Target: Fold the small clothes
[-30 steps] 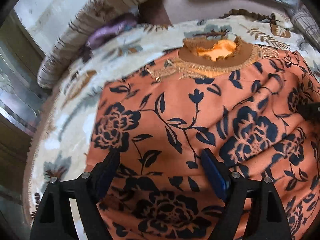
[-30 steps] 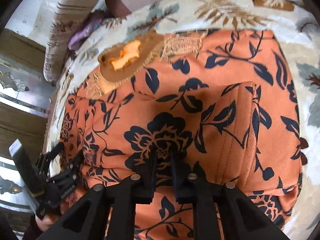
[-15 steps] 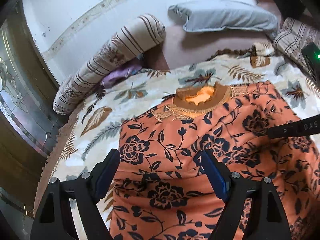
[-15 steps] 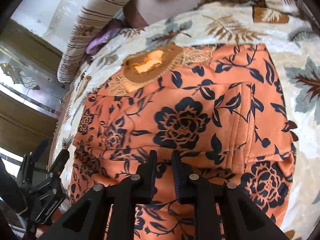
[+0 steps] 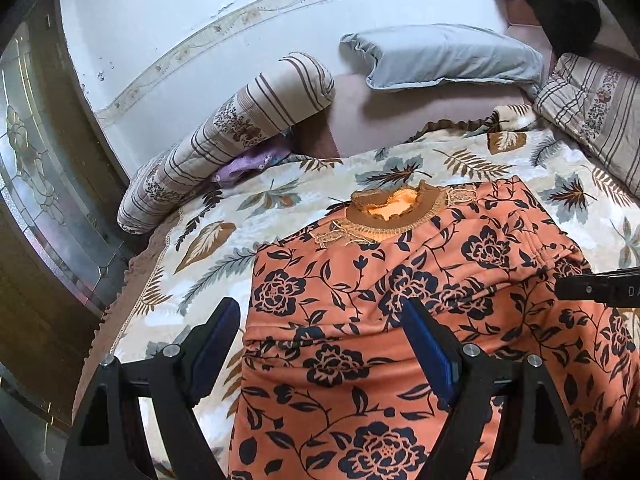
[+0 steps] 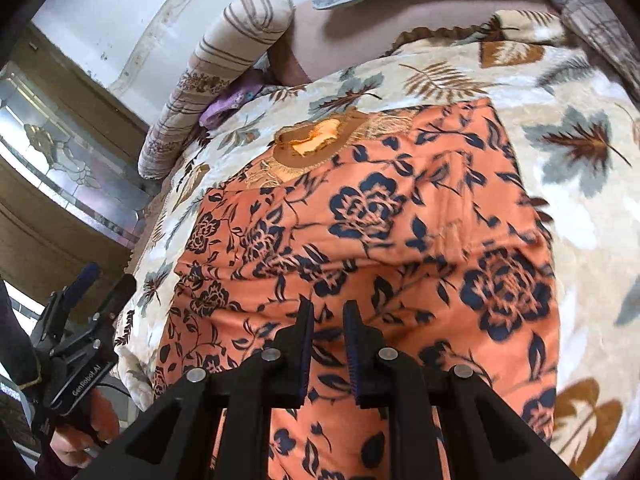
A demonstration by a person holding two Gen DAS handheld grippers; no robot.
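Lying on the leaf-print blanket (image 5: 280, 200), orange floral top (image 5: 360, 300) with collar away. Left gripper (image 5: 320, 336) spread wide above its hem; right gripper (image 6: 328, 320) nearly closed, possibly pinching fabric, blurry.

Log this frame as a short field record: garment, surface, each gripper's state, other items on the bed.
garment: orange floral top, spread with its brown collar at the far end, sides folded in
surface: leaf-print blanket on a bed
left gripper: open wide, above the top's left edge, holding nothing
right gripper: jaws nearly together with a narrow gap, over the top's lower part; no cloth visibly pinched
other items: striped bolster, grey pillow, purple cloth
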